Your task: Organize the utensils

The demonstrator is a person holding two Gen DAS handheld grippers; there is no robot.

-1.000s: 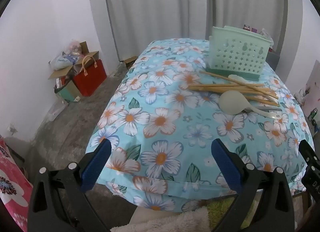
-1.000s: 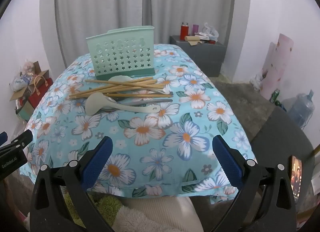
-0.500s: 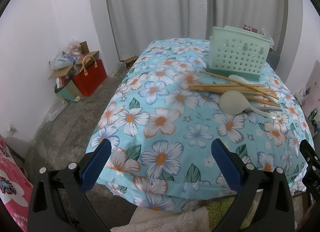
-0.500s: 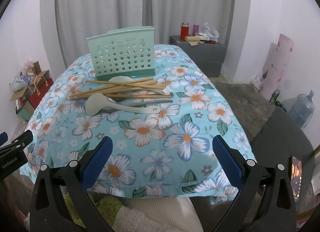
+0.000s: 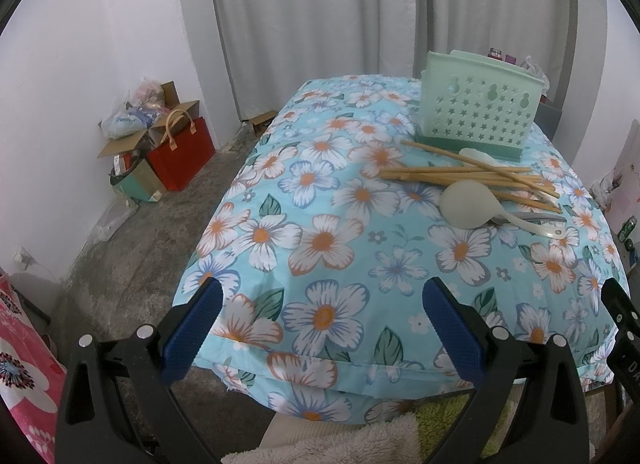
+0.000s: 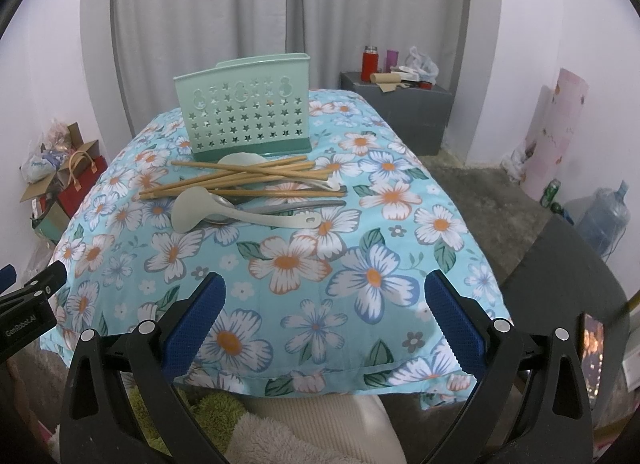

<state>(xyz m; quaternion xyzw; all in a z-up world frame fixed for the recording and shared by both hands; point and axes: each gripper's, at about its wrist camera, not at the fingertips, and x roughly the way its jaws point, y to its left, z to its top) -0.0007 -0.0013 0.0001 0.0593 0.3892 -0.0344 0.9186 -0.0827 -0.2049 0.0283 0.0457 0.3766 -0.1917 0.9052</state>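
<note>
Almost nothing is changed from the earlier frames. On the flowered blue tablecloth (image 6: 372, 276) the mint-green plastic star-holed holder (image 6: 244, 120) stands empty; just before it are piled bamboo chopsticks (image 6: 240, 176), pale plastic ladle (image 6: 192, 206), perhaps a metal spoon. Left gripper (image 5: 320, 328) and right gripper (image 6: 322, 322) are held released, well apart from it, so sorting is not begun.

honestly barely anything moved. in the right wrist view the mint utensil holder (image 6: 245, 104) and the pile of chopsticks (image 6: 240, 180) slid a hair to the right and down in the frame, so the right tongs (image 6: 320, 314) drifted slightly. left wrist view looks identical.
</note>
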